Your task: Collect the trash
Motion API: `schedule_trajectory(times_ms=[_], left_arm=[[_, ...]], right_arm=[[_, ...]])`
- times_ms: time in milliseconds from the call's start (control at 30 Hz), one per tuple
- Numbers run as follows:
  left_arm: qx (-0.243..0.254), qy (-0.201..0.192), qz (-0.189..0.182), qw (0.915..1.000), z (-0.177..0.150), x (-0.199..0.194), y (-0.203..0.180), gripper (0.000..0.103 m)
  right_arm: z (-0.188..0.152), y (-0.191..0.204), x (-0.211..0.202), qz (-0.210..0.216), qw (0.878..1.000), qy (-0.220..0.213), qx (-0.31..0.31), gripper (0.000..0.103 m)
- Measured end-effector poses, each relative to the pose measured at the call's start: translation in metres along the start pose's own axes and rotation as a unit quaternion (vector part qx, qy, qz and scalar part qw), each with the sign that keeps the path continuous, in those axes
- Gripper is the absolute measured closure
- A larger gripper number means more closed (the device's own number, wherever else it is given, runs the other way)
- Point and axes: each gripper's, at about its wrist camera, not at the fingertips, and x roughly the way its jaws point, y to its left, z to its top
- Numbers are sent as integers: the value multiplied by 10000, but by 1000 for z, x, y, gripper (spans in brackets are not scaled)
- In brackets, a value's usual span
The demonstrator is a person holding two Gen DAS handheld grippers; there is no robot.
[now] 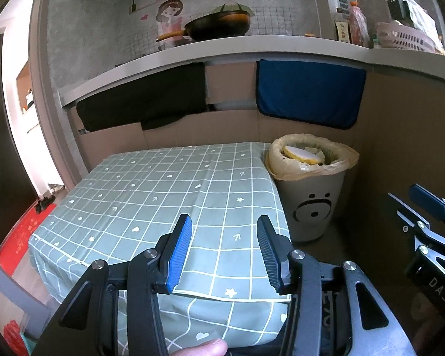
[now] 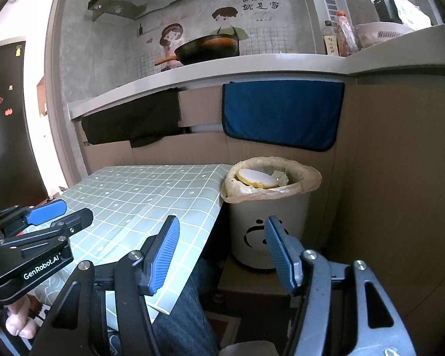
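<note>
Gaping wide and empty, both ribbed-padded tools [image 1: 224, 230] [image 2: 222, 231] face the round, plastic-lined bin [image 1: 310, 190].

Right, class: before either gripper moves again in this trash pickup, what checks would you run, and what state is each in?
1. Left gripper open and holding nothing: ok.
2. Right gripper open and holding nothing: ok.
3. Bin upright beside the table: ok.
4. Bag folded over the bin rim: ok.
5. Room left in the bin: cannot tell; trash sits near the top.
6. Trash on the table to pick up: not ok, none visible.
</note>
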Motion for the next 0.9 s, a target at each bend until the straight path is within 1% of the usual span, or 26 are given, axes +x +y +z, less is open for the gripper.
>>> schedule_trajectory(times_ms=[200,900], left_arm=[[0,-8,-21,10000,1,-1,0,56],[26,-38,-92,9999,3,-2,3,56]], right_arm=[[2,-1,-2,-29,10000,-57,-8,45],[1,-1,-2,-50,10000,-38,-6,45]])
